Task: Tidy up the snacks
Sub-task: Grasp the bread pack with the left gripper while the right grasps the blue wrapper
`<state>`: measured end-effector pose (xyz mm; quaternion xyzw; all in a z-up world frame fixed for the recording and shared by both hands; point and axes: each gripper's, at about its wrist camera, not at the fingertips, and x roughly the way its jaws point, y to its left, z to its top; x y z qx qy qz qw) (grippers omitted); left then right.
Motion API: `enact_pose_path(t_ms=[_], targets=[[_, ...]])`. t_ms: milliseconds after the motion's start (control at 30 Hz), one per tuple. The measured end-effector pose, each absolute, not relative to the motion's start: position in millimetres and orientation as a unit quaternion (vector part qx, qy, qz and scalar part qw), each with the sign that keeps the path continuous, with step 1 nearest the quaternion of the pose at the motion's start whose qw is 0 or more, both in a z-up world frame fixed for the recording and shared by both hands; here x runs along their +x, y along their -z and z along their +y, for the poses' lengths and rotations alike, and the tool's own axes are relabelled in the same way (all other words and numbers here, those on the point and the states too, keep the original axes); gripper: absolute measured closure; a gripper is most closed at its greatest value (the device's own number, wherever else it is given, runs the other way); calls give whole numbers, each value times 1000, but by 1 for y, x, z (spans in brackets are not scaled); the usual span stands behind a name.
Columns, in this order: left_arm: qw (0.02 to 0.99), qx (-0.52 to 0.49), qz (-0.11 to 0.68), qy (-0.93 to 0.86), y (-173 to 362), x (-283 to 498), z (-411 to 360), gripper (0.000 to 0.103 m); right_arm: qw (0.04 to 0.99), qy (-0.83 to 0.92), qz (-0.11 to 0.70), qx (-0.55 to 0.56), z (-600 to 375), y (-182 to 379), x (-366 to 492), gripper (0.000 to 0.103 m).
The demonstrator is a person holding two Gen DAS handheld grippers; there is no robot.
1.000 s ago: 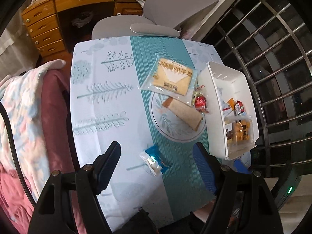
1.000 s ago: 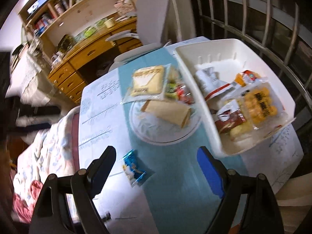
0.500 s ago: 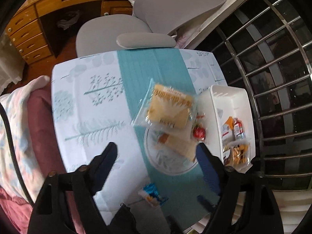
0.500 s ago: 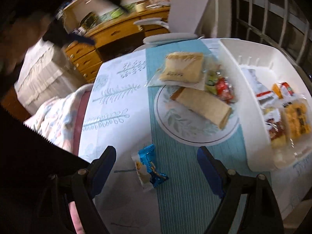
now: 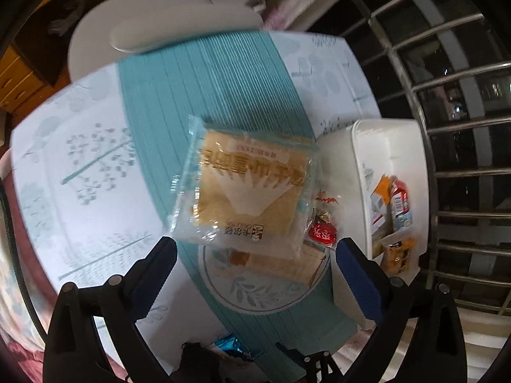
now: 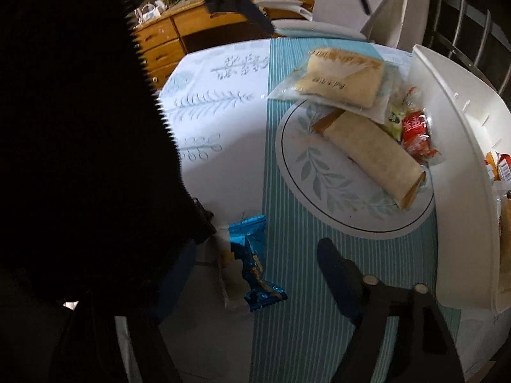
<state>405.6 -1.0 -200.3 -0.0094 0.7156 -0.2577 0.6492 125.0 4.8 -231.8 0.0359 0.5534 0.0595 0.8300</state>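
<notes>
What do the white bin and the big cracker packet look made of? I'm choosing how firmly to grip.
White bin: apparently rigid moulded plastic with a smooth, slightly glossy finish and slotted walls. Cracker packet: thin clear plastic film, shiny and crinkled, with glare along its sealed edges.

A flat clear-wrapped cracker pack (image 5: 252, 191) overlaps a long tan wrapped bar (image 6: 372, 153). Red candies (image 6: 415, 134) sit beside them, against a white bin (image 5: 388, 146) holding several snacks. A blue wrapper (image 6: 252, 255) lies apart.
</notes>
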Motion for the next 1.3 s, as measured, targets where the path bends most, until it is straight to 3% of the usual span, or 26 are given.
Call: enact_pose_path(t_ms=[333, 533, 1300], targets=[[620, 5, 742, 253, 251, 414, -35, 1, 817, -74, 572, 32, 3, 247, 126, 64], [616, 9, 749, 245, 268, 421, -46, 1, 814, -92, 573, 36, 2, 248, 126, 74], [654, 56, 720, 226, 298, 421, -72, 0, 803, -103, 584, 57, -9, 247, 124, 87]])
